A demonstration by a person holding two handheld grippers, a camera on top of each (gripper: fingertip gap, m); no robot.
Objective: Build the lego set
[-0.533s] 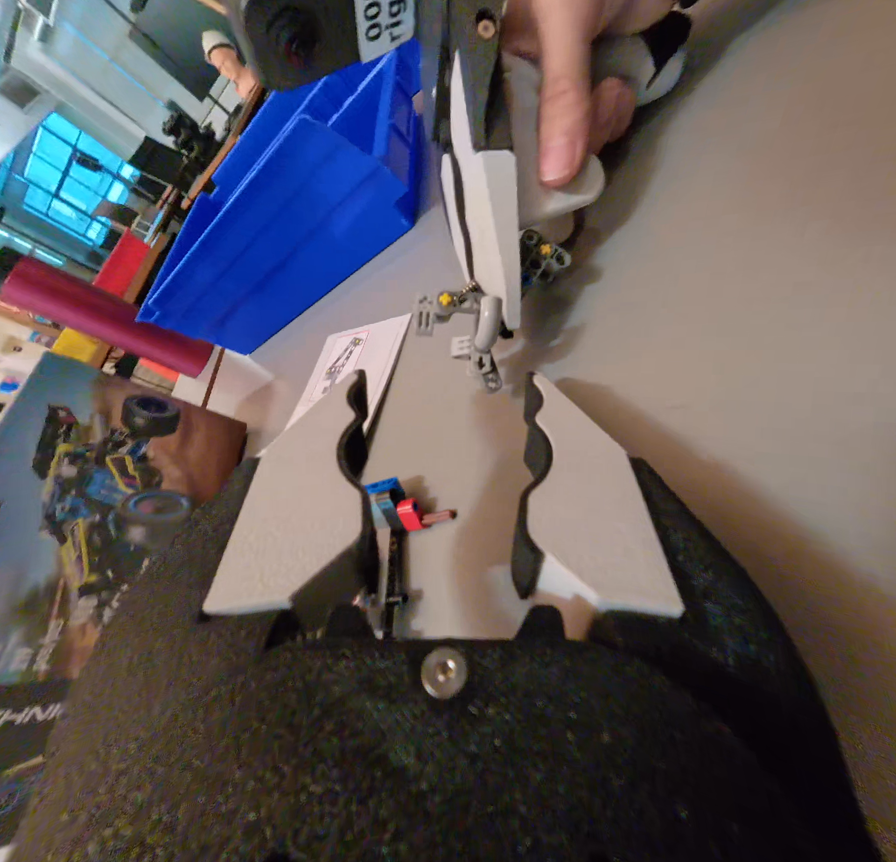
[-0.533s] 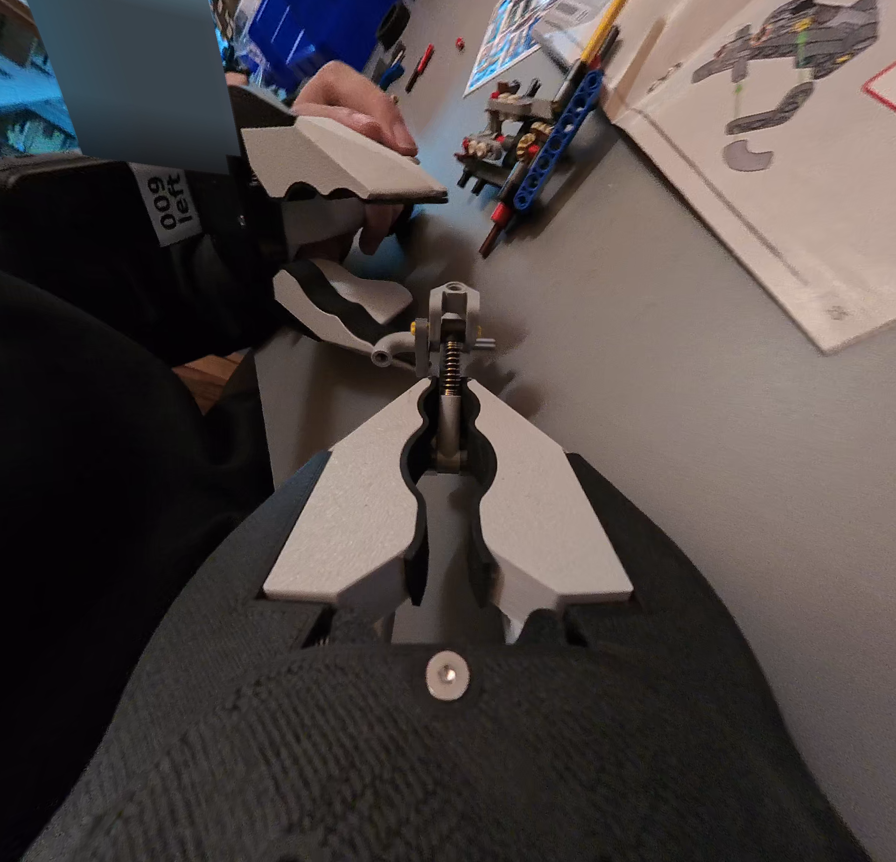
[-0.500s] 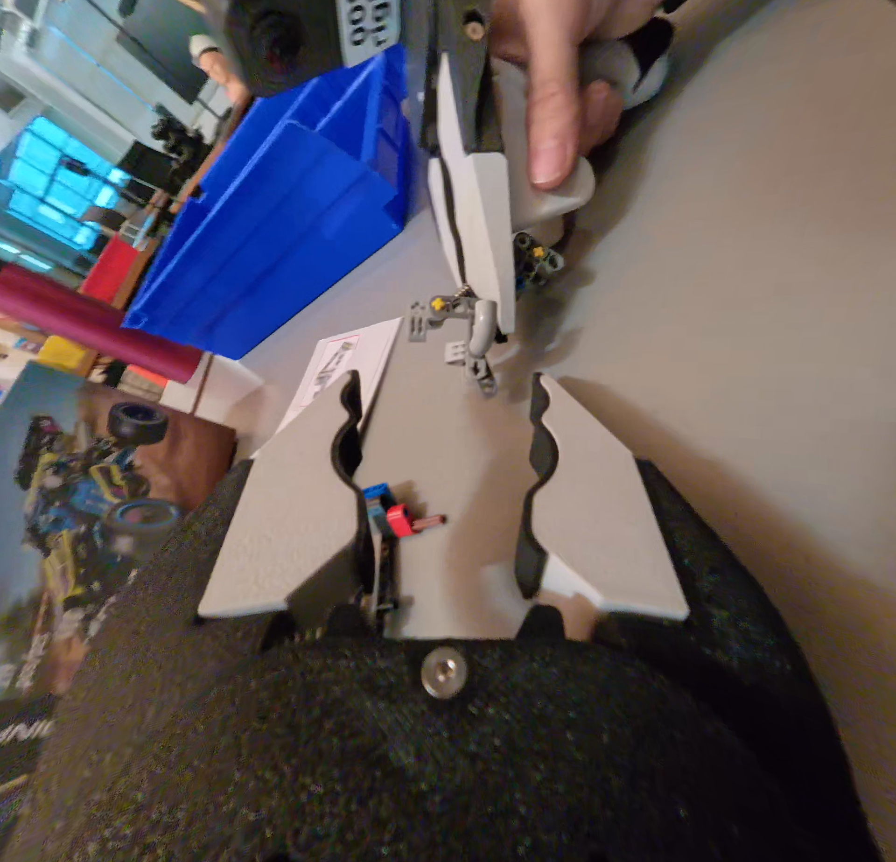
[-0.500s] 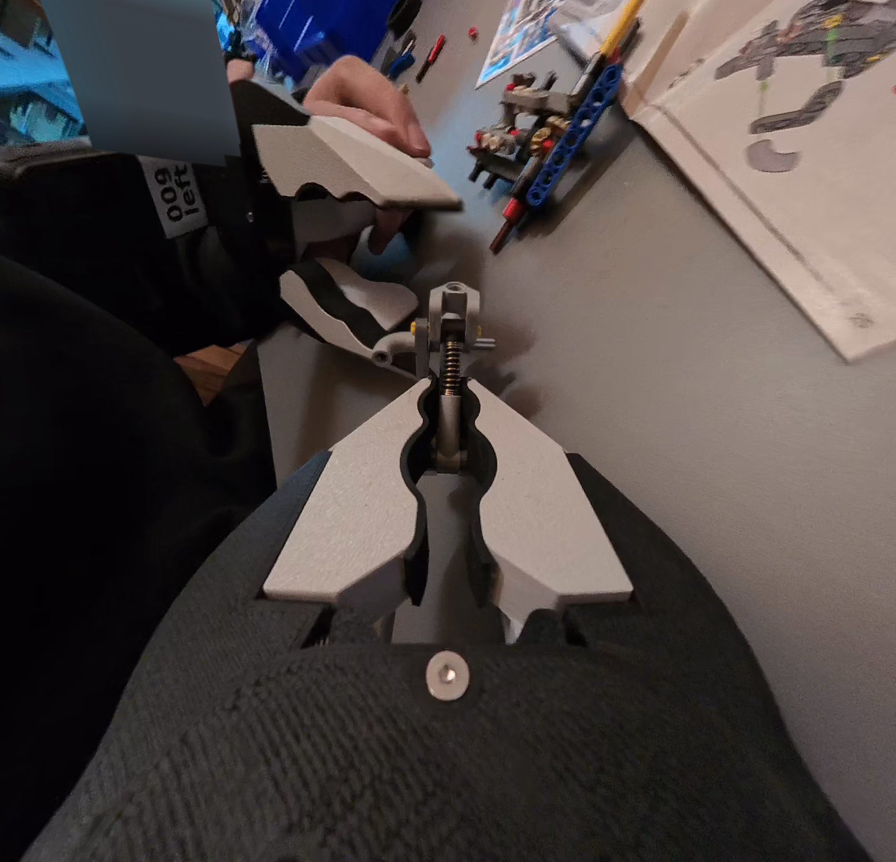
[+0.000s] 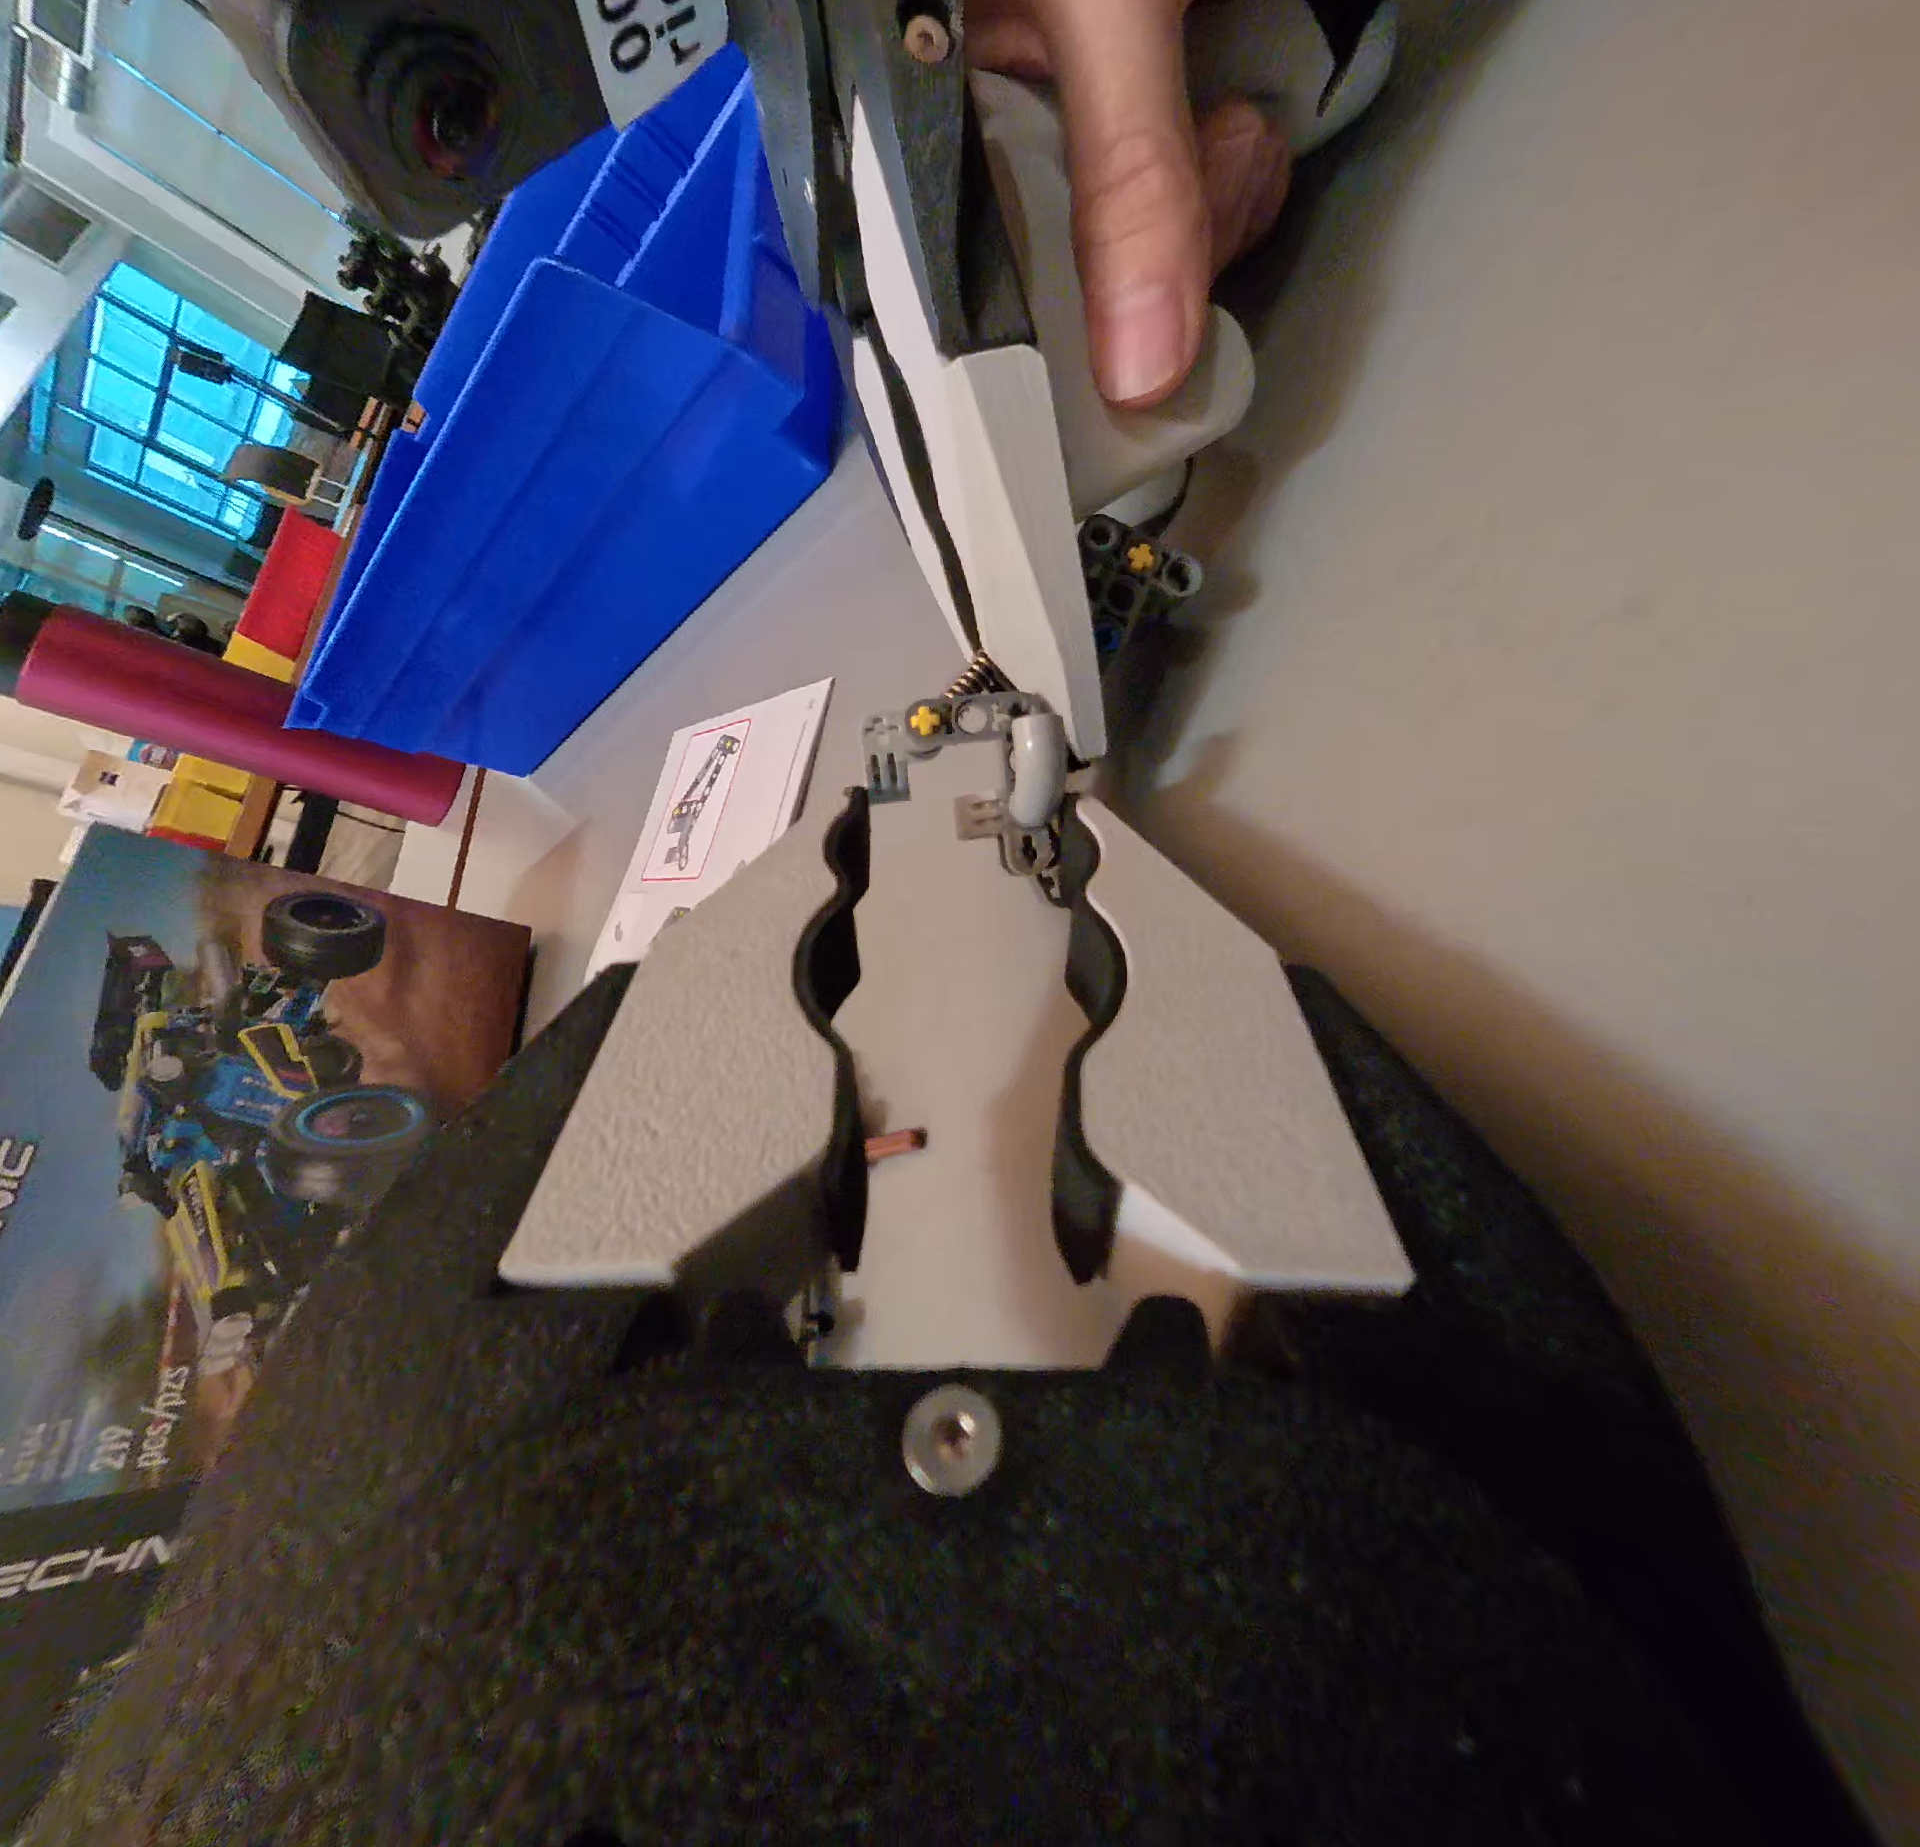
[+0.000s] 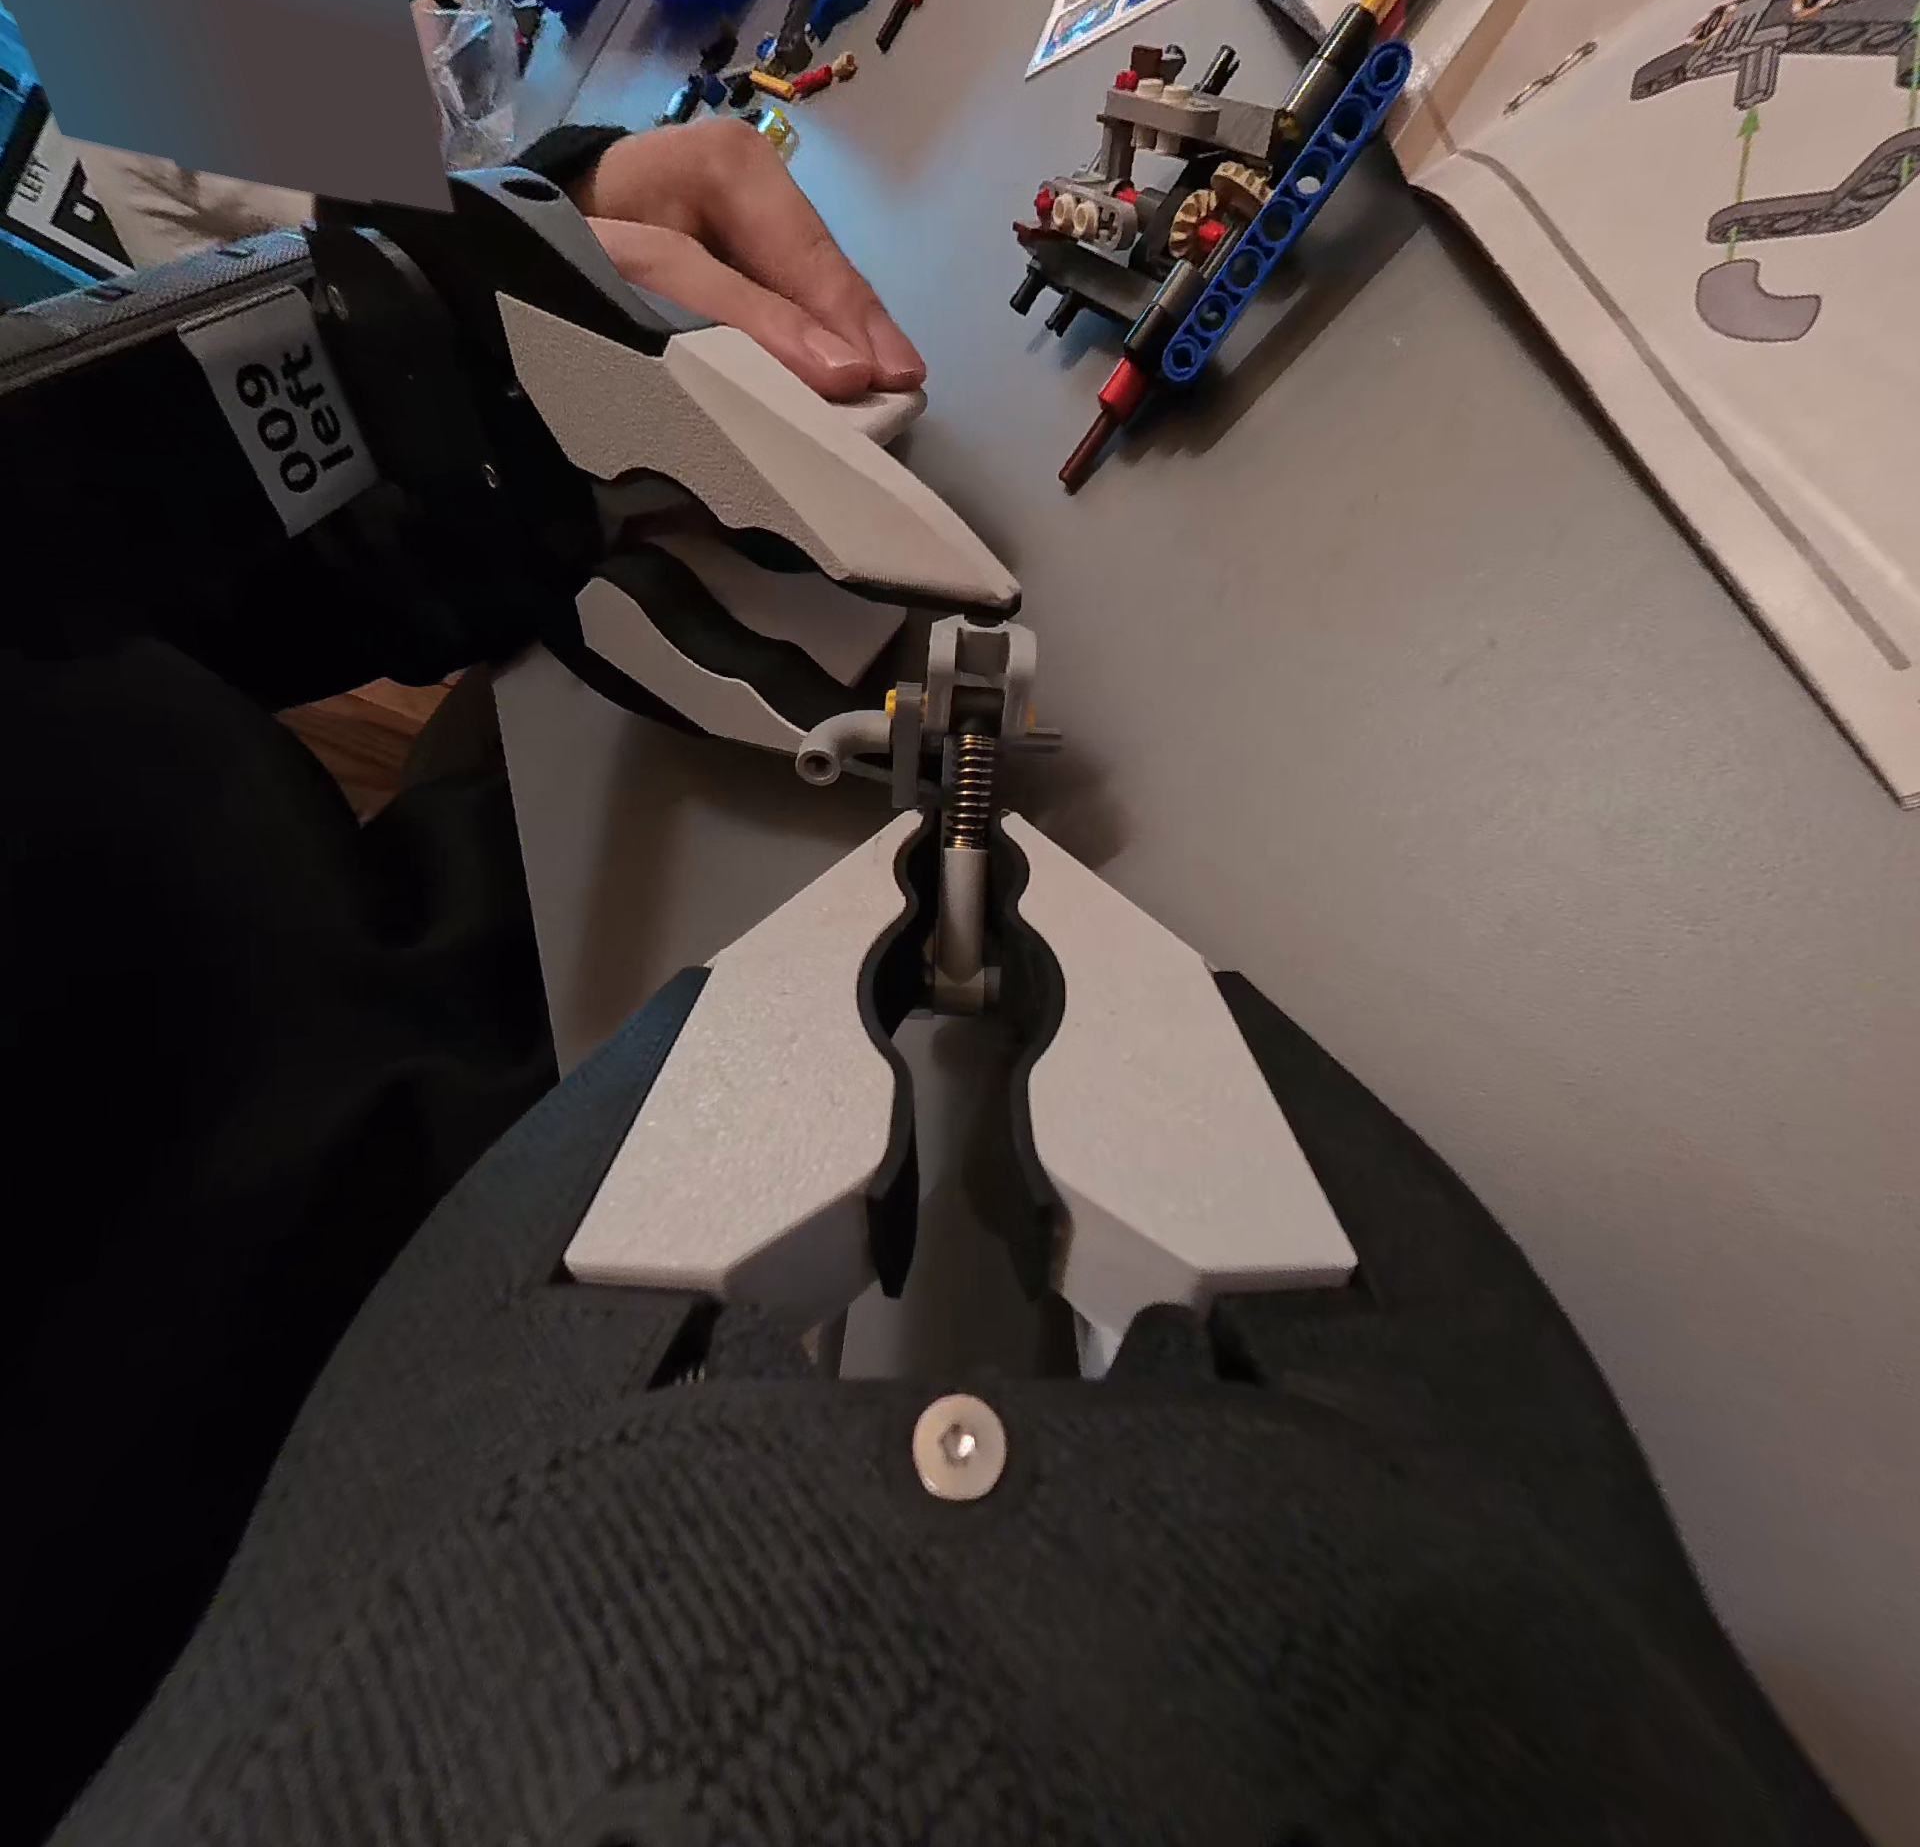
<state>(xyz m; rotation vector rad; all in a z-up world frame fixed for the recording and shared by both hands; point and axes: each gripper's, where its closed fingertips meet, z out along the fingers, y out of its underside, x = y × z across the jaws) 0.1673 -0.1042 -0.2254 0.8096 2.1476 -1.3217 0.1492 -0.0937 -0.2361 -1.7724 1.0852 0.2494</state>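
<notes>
The right gripper (image 6: 961,847) is clamped on the grey shaft of a spring shock-absorber assembly (image 6: 966,727), holding it upright just above the grey surface (image 6: 1403,862). The left gripper (image 5: 961,821), jaws spread wide and gripping nothing, has closed in over the last half second: where it stood well short of the part, its fingertips (image 6: 977,592) now bracket the assembly's head, the upper one touching or all but touching the top fork, with the curved light-grey connector (image 5: 1029,779) sitting at the mouth of its jaws. That approach suggests the next step is a pinch or press on the top joint, so the sub-build looks close to receiving or seating a piece. A thin reddish-brown axle (image 5: 899,1137) pokes out from behind the left gripper's inner pad. Room is tight on the person's side, where the surface's edge runs near under the left gripper; ahead, open grey surface separates the work from a partly built chassis with a blue beam (image 6: 1226,197) and the open instruction booklet (image 6: 1714,291). Blue bins (image 5: 582,467) and the set's box (image 5: 208,1122) stand well apart to the left.
</notes>
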